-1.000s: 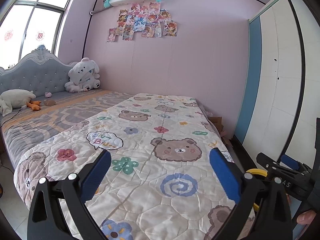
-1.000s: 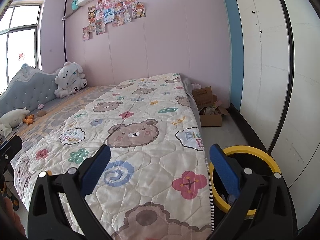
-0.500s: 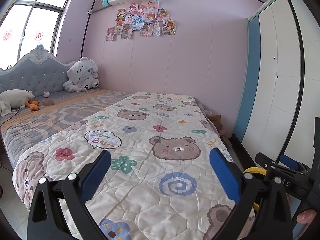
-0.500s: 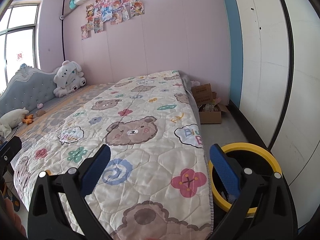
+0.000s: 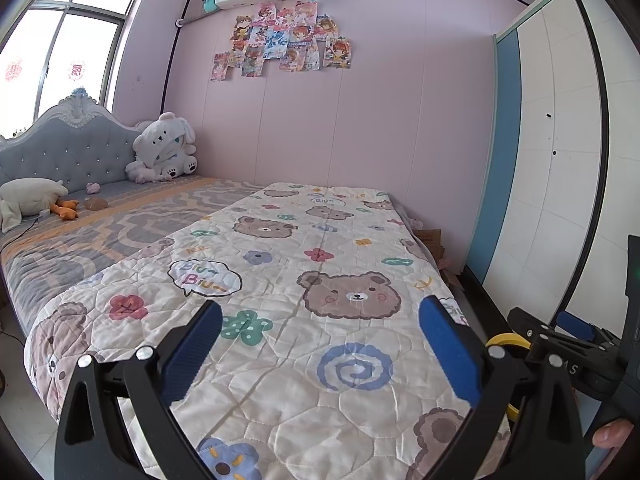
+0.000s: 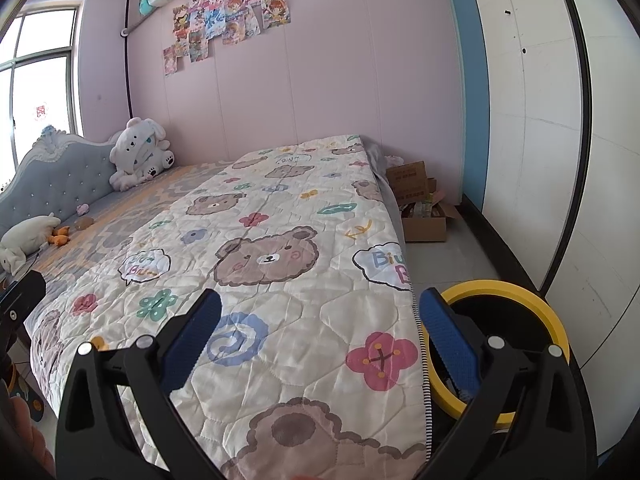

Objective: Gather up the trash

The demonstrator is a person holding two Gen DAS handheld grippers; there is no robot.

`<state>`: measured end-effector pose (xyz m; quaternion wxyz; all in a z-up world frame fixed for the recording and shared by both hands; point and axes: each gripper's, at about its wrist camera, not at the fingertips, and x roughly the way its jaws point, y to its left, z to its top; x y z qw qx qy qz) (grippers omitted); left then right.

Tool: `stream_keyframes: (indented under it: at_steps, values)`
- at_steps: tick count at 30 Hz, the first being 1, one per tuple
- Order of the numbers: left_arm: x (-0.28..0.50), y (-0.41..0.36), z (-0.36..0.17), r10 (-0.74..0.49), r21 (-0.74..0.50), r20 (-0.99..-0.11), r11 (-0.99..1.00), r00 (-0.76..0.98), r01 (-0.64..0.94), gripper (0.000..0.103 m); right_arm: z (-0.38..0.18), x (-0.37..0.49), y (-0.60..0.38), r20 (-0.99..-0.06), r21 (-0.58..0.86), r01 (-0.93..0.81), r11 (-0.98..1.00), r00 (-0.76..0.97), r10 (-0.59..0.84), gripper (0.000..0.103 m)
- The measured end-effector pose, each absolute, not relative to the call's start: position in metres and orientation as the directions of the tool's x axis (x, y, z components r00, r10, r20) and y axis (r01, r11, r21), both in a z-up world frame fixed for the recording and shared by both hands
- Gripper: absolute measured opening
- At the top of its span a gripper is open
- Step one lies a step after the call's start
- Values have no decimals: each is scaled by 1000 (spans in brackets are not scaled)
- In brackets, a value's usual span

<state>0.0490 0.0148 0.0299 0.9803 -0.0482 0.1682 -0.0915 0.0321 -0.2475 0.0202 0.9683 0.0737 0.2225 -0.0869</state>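
Left wrist view — left gripper [image 5: 320, 344]: spread wide, holding nothing, above the quilt [image 5: 320, 280]; one "Biu~ Biu~" bubble at 10 o'clock.
Right wrist view — right gripper [image 6: 320, 340]: jaws apart, empty.
Bin: one yellow-rimmed trash bin [image 6: 540, 308] at 3 o'clock.
Boxes: one cardboard box [image 6: 420, 220] at 1 o'clock.

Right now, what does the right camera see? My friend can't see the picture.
The open right tool hovers over a cream quilt with brown bears and flowers on a bed. A round yellow-rimmed black bin stands on the floor beside it, and a white plush bear sits by the grey tufted headboard.
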Motion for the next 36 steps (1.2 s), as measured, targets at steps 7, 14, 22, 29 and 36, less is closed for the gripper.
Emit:
stream_keyframes:
  at_steps: [7, 14, 22, 29, 36]
  values:
    - [49, 14, 30, -194, -124, -322, 979, 927, 162, 95, 20, 32, -248, -446, 105, 202, 974, 885, -136, 95]
    - [50, 14, 29, -200, -124, -326, 978, 924, 168, 95, 20, 32, -248, -446, 104, 202, 974, 884, -136, 95]
    - [51, 13, 27, -205, -124, -331, 977, 921, 173, 95, 16, 33, -247, -455, 105, 207, 973, 880, -138, 95]
    - [53, 12, 26, -204, -124, -334, 977, 920, 172, 95, 15, 33, -247, -457, 105, 206, 973, 879, -136, 95]
    - [55, 11, 25, -198, -121, -338, 979, 920, 167, 95, 12, 32, -245, -464, 106, 206, 973, 876, -134, 95]
